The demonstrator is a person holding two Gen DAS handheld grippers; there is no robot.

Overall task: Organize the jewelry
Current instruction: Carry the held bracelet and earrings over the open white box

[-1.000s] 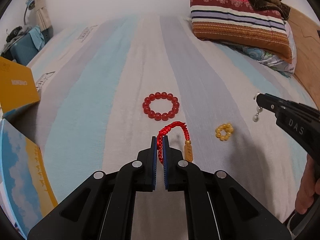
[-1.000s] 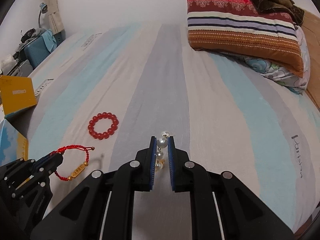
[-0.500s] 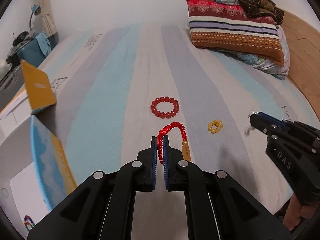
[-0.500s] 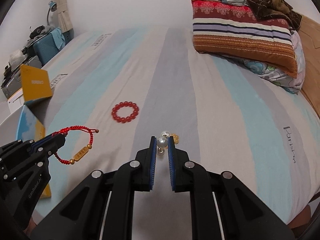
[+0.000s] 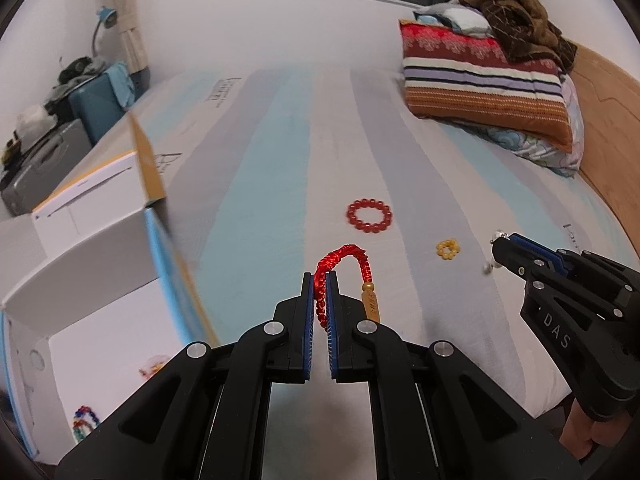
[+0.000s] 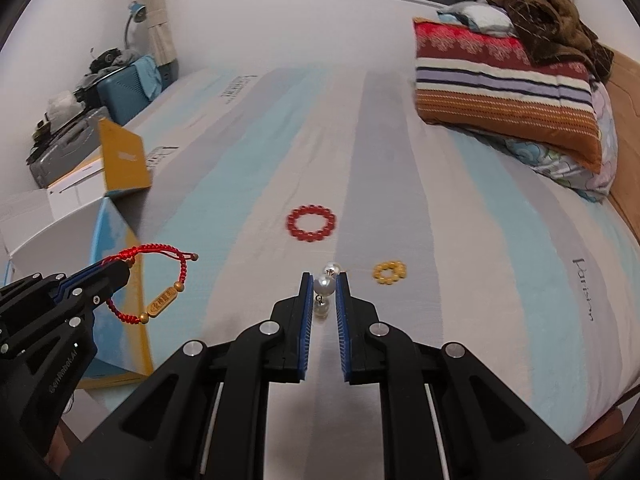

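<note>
My left gripper [image 5: 319, 280] is shut on a red braided cord bracelet [image 5: 344, 258] with a gold tag, held above the bed; it also shows in the right wrist view [image 6: 160, 284]. My right gripper [image 6: 324, 282] is shut on a pearl earring [image 6: 325, 286], also lifted; its pearls show at the tips in the left wrist view [image 5: 496, 250]. A red bead bracelet [image 5: 369, 215] and a small yellow bead ring [image 5: 448, 249] lie on the striped sheet ahead. An open white box [image 5: 92, 280] stands at the left with a coloured bead bracelet [image 5: 84, 428] inside.
A striped pillow [image 5: 484, 80] with a brown blanket [image 5: 520, 20] lies at the far right by the wooden headboard [image 5: 608, 120]. The box's orange lid flap [image 5: 148, 164] stands up. Bags and a lamp [image 5: 104, 20] are at the far left.
Both grippers have pulled back and risen from the bed with their jewelry. The left gripper has swung left, so the open white box now fills the left of its view.
</note>
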